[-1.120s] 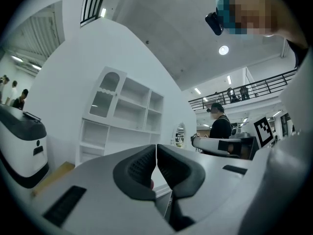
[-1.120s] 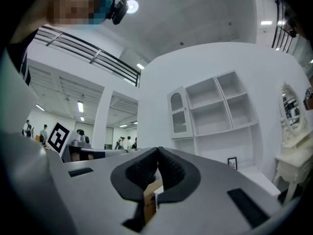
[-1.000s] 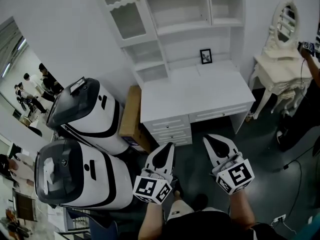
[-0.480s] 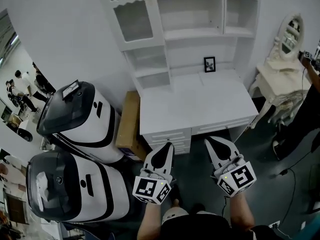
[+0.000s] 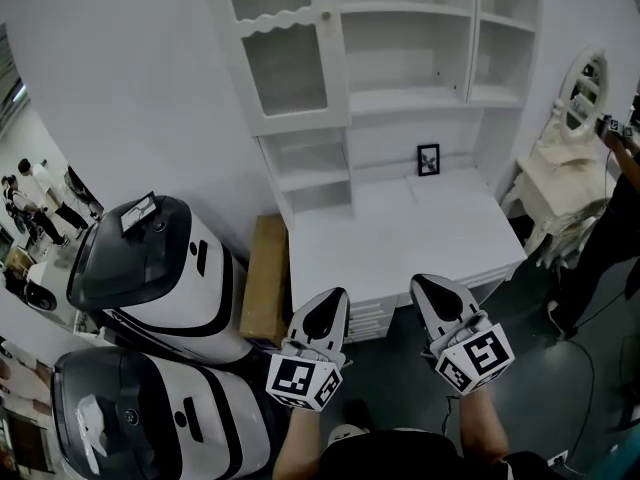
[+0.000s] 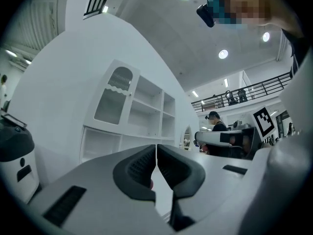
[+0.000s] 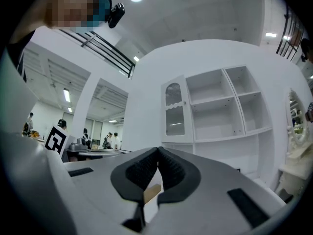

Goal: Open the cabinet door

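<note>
White cabinet door (image 5: 285,68) closed, high above the table (image 5: 400,233); left gripper (image 5: 333,298) and right gripper (image 5: 428,286) low, well apart from it.
Left gripper view: jaws together, nothing held.
Right gripper view: same.
Risk: pressed-together jaws would likely skid off the small knob (image 5: 325,15).

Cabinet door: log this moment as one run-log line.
stage: pre-contact | cabinet door: closed | left gripper: shut, empty | right gripper: shut, empty | both: not touching door
</note>
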Demonstrator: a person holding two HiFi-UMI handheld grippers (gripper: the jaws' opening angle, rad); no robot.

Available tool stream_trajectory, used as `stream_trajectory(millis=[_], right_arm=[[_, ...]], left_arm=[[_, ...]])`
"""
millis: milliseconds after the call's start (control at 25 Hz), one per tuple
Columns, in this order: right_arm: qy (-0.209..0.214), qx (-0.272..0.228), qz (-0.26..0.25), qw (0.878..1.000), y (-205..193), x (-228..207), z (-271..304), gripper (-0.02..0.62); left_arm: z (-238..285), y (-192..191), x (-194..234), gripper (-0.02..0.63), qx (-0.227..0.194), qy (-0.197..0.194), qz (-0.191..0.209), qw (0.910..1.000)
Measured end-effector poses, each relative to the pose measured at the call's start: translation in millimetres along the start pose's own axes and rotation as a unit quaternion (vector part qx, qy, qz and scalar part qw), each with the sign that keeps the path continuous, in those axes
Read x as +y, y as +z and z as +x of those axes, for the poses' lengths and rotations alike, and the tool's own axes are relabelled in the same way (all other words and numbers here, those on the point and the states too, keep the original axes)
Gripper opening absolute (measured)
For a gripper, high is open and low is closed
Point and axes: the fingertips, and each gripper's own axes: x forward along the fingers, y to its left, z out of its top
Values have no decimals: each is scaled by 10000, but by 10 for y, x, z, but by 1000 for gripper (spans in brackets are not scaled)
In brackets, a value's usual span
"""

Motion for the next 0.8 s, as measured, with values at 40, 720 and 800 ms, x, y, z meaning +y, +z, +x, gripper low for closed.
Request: stream_trajectory(millis=[40, 720, 800], right_arm=[[-50, -23, 5, 10000, 8, -6, 77, 17], [-444, 254, 149, 9986, -289, -190, 628, 17], [-386, 238, 174, 9988, -317, -233, 707, 17]], left_arm=[[35, 14, 73, 28, -10, -48, 13, 10000], [400, -292, 594, 28, 268, -408, -238, 9985], [442, -324, 647, 28, 283, -346, -223, 9988]])
